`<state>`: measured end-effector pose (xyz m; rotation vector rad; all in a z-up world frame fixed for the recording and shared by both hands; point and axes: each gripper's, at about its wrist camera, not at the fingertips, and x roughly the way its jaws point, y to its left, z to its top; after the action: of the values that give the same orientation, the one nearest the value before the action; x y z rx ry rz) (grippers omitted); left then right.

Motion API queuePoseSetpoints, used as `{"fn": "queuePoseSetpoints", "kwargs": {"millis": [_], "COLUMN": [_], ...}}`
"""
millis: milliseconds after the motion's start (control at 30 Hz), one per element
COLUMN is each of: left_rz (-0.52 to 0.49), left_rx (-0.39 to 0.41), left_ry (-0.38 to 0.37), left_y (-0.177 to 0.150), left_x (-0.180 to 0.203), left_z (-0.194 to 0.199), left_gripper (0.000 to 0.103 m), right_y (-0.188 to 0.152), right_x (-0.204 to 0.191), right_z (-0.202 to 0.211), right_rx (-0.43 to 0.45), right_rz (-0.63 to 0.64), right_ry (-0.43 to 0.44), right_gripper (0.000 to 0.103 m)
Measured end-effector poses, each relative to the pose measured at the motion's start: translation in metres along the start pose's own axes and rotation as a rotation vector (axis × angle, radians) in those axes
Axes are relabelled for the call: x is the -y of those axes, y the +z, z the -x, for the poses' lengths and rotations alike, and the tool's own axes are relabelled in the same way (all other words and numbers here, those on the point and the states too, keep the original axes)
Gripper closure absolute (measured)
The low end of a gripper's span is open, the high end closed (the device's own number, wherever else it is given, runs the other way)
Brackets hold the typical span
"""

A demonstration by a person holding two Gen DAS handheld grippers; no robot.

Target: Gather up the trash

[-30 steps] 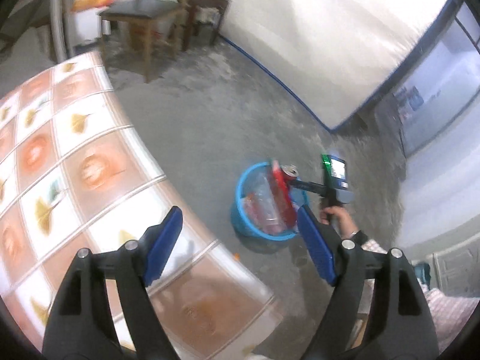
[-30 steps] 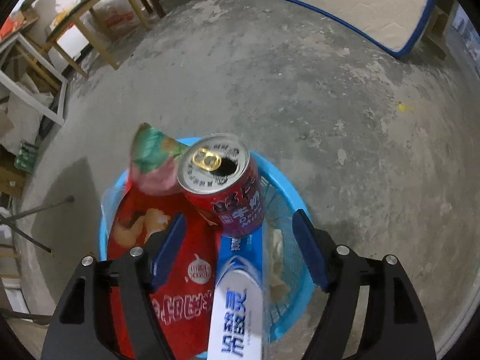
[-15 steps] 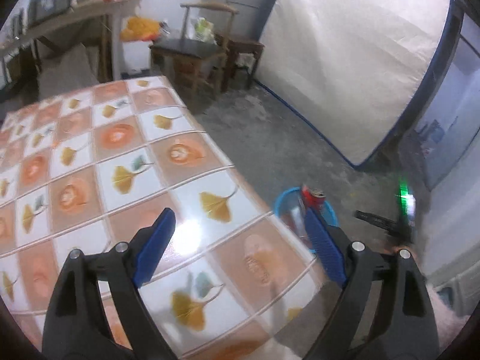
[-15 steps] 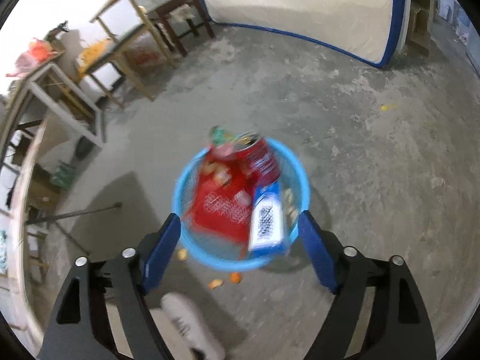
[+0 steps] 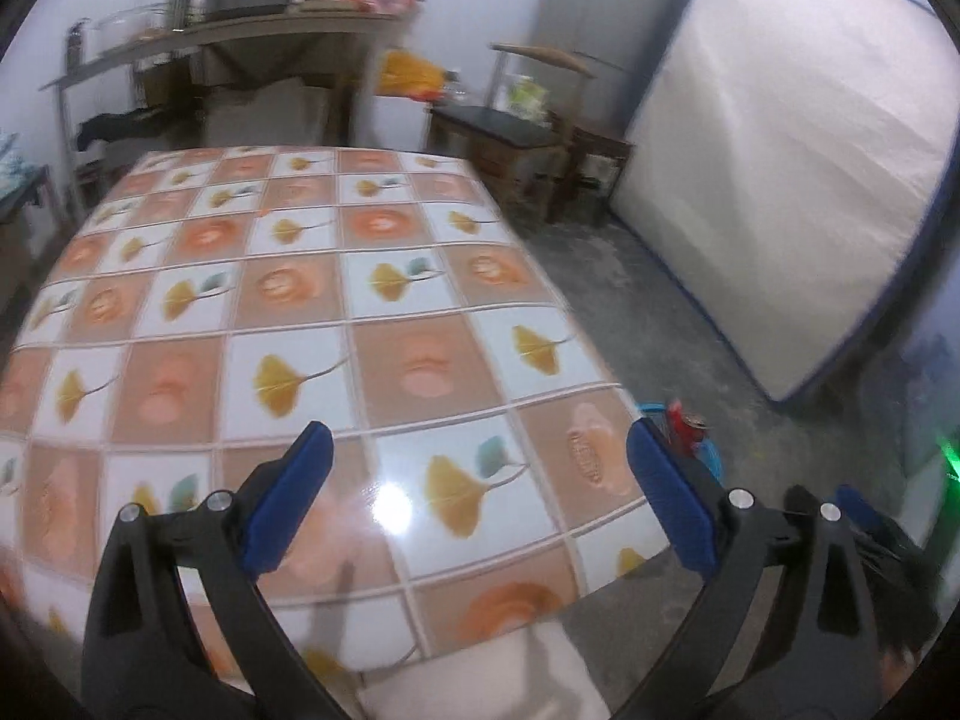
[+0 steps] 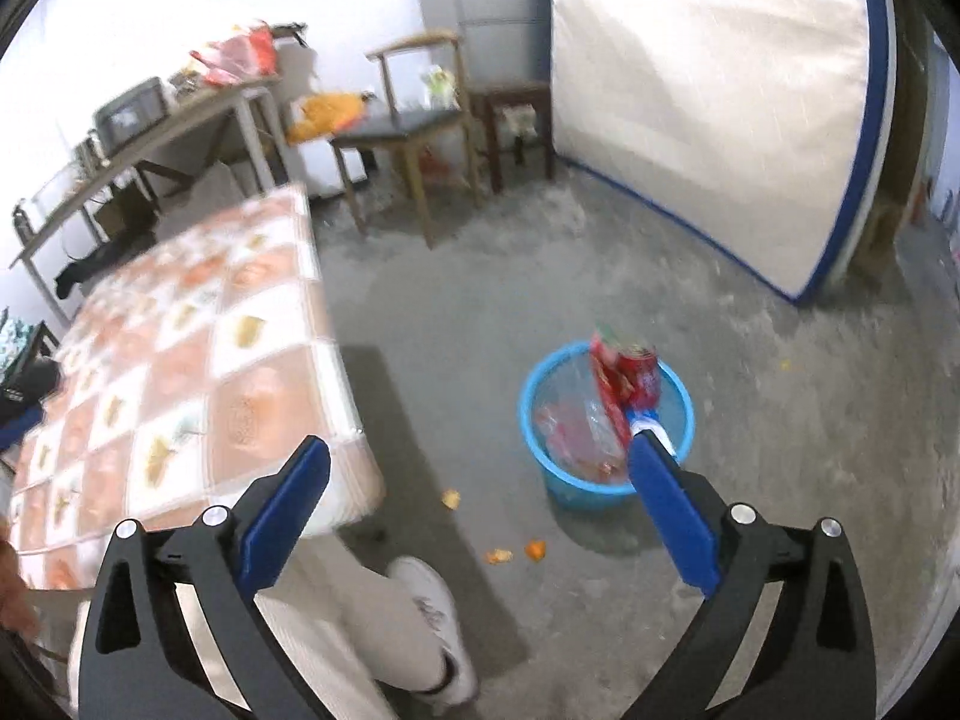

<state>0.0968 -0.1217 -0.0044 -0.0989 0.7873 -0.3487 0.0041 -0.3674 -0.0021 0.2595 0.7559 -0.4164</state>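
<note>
A blue bin (image 6: 606, 420) stands on the concrete floor, holding a red can (image 6: 643, 373), a red snack bag (image 6: 606, 381) and a blue-and-white wrapper (image 6: 651, 423). My right gripper (image 6: 477, 468) hovers high above the floor, its jaws opening, with nothing between them. My left gripper (image 5: 477, 450) hangs over the tiled table (image 5: 300, 324), jaws opening wide and empty. In the left wrist view the bin (image 5: 714, 456) and can (image 5: 687, 426) peek out beyond the table's right edge.
Orange scraps (image 6: 534, 549) lie on the floor near a white shoe (image 6: 432, 606) and a trouser leg. A wooden chair (image 6: 414, 126), a stool (image 6: 516, 114), a shelf table (image 6: 180, 120) and a leaning mattress (image 6: 708, 90) line the far side.
My right gripper rose and pulled back from the bin, leaving the can in it. My left gripper swung from the floor and bin to over the table. Both jaws widened.
</note>
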Motion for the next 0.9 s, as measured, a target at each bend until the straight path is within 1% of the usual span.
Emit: {"fn": "queuePoseSetpoints", "kwargs": {"millis": [133, 200, 267, 333, 433, 500, 600, 667, 733, 800, 900], "left_rz": [-0.013, -0.03, -0.04, -0.031, 0.003, 0.007, -0.023, -0.036, -0.038, -0.037, -0.06], "left_rx": [-0.002, 0.021, 0.058, 0.079, 0.098, 0.092, 0.078, 0.07, 0.042, -0.003, -0.019], "left_ry": [0.09, 0.119, 0.19, 0.23, 0.244, 0.259, 0.29, 0.297, 0.295, 0.266, 0.27], "left_y": [-0.008, -0.013, -0.016, -0.015, -0.012, -0.009, -0.01, -0.017, -0.024, -0.035, -0.045], "left_x": [0.0, -0.001, -0.002, -0.005, -0.008, -0.007, -0.004, -0.001, 0.002, 0.007, 0.013], "left_z": [0.011, 0.02, 0.029, 0.036, 0.043, 0.045, 0.044, 0.045, 0.044, 0.044, 0.046], "left_gripper": [0.008, 0.008, 0.008, 0.008, 0.008, 0.008, 0.009, 0.008, 0.009, 0.008, 0.008], "right_y": [-0.004, -0.008, -0.011, -0.015, -0.019, -0.019, -0.016, -0.016, -0.018, -0.019, -0.022], "right_x": [-0.036, -0.053, -0.068, -0.08, -0.096, -0.099, -0.1, -0.096, -0.094, -0.091, -0.088], "right_z": [0.024, 0.036, 0.045, 0.05, 0.058, 0.063, 0.068, 0.071, 0.072, 0.071, 0.07], "right_rx": [0.058, 0.09, 0.115, 0.133, 0.176, 0.193, 0.201, 0.198, 0.187, 0.162, 0.128], "right_rz": [0.04, 0.067, 0.101, 0.15, 0.231, 0.255, 0.251, 0.23, 0.221, 0.226, 0.236], "right_ry": [-0.01, -0.023, -0.038, -0.066, -0.123, -0.128, -0.11, -0.088, -0.069, -0.065, -0.061], "right_gripper": [0.006, 0.006, 0.006, 0.006, 0.006, 0.006, 0.006, 0.006, 0.006, 0.006, 0.006]}}
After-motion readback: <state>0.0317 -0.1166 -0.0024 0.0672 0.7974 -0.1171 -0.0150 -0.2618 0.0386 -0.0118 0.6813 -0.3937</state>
